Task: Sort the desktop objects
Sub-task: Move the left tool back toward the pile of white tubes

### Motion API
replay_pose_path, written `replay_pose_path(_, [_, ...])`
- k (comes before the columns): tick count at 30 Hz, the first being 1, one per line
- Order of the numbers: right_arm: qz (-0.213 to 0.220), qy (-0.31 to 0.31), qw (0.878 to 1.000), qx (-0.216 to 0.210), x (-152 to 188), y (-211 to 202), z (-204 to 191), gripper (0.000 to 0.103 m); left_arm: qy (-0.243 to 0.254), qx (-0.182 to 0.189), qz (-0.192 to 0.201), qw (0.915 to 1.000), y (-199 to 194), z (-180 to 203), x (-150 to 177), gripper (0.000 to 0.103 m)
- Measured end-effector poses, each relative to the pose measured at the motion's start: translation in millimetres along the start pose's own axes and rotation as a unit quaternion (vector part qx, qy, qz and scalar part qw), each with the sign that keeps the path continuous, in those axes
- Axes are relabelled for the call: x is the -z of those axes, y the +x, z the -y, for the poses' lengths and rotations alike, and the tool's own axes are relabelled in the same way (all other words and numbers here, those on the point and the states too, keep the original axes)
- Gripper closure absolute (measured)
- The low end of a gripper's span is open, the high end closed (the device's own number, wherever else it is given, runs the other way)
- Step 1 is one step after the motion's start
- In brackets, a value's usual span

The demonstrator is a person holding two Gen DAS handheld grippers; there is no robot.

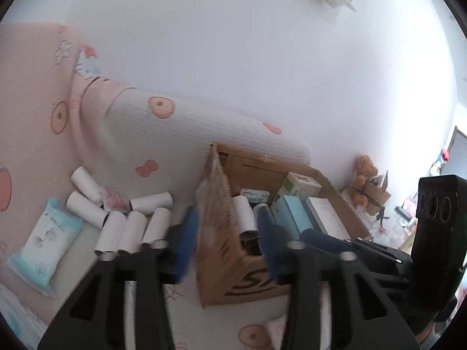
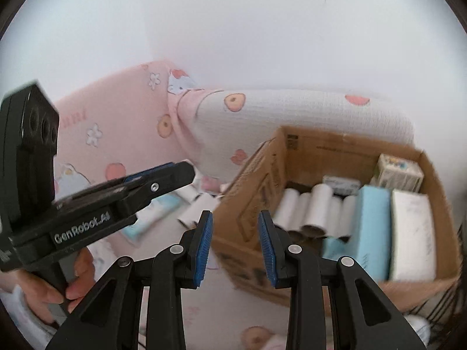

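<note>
A brown cardboard box (image 1: 221, 265) stands on the pink patterned cover; it also shows in the right wrist view (image 2: 251, 198). Inside are white paper rolls (image 2: 318, 207), a light blue box (image 2: 373, 221), a white box (image 2: 411, 233) and small cartons (image 2: 400, 172). Several white rolls (image 1: 131, 218) lie loose left of the box. My left gripper (image 1: 227, 245) is open and empty, its jaws astride the box's near left wall. My right gripper (image 2: 235, 248) is open and empty, just before the box's front left corner.
A blue wet-wipes pack (image 1: 43, 242) lies at the left. A small pink packet (image 1: 115, 199) sits among the loose rolls. A teddy bear (image 1: 363, 180) stands behind the box at right. A white pillow (image 1: 204, 134) and wall are behind.
</note>
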State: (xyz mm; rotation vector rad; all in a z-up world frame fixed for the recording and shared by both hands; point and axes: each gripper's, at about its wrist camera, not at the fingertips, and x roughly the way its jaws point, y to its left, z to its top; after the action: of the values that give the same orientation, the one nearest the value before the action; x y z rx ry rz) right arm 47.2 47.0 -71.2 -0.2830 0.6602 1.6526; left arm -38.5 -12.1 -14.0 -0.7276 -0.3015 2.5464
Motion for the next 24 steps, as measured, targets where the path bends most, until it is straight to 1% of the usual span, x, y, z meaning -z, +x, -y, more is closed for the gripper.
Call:
replay_pose_path(2, [0.010, 0.011, 1.000, -0.009, 7.5, 1.4, -4.2, 0.075, -0.005, -0.008, 0.007, 0.9999, -4.9, -15.4, 8.6, 0.045])
replay_pose_path(3, [0.010, 0.008, 1.000, -0.013, 11.0, 2.5, -6.8, 0.075, -0.007, -0.010, 0.007, 0.9999, -5.2, -21.7, 11.8, 0.044])
replay_pose_path(4, [0.010, 0.001, 1.000, -0.008, 14.1, 1.9, -12.6, 0.075, -0.010, -0.008, 0.007, 0.9999, -4.7, -30.5, 15.7, 0.043])
replay_pose_path(6, [0.011, -0.013, 1.000, 0.008, 19.7, 2.5, -23.3, 0.075, -0.020, -0.007, -0.001, 0.9998, -0.2, -46.8, 21.5, 0.039])
replay_pose_path(10, [-0.002, -0.033, 0.999, 0.010, 26.5, 11.1, -42.2, 0.075, -0.059, 0.002, -0.023, 0.9980, 17.7, -85.6, 39.1, 0.038])
replay_pose_path(12, [-0.012, -0.043, 0.999, 0.010, 29.7, 18.3, -52.1, 0.075, -0.079, -0.014, -0.036, 0.9961, 28.3, -106.7, 54.0, 0.038])
replay_pose_path(13, [-0.015, -0.050, 0.999, 0.011, 31.9, 21.9, -57.9, 0.075, -0.104, -0.020, -0.048, 0.9932, 31.9, -116.8, 59.1, 0.038])
replay_pose_path(14, [-0.018, -0.055, 0.998, 0.012, 34.7, 24.8, -62.7, 0.075, -0.155, -0.002, -0.059, 0.9862, 34.1, -130.7, 62.9, 0.038])
replay_pose_path(16, [-0.022, -0.067, 0.997, 0.017, 41.7, 33.0, -71.7, 0.075, -0.209, 0.023, -0.061, 0.9757, 34.2, -146.5, 67.0, 0.038])
replay_pose_path(19, [-0.027, -0.083, 0.996, 0.025, 51.7, 45.7, -86.4, 0.075, -0.221, -0.004, -0.054, 0.9737, 33.6, -159.7, 68.8, 0.038])
replay_pose_path(20, [-0.031, -0.087, 0.995, 0.029, 55.3, 53.2, -91.2, 0.075, -0.229, -0.012, -0.055, 0.9717, 34.8, -165.1, 69.5, 0.038])
replay_pose_path(22, [-0.043, -0.095, 0.994, 0.037, 59.4, 67.3, -98.9, 0.075, -0.253, -0.013, -0.061, 0.9654, 39.4, -177.2, 69.5, 0.038])
replay_pose_path(24, [-0.055, -0.102, 0.993, 0.039, 61.4, 82.2, -106.6, 0.075, -0.272, -0.031, -0.071, 0.9592, 46.2, -190.1, 67.7, 0.038])
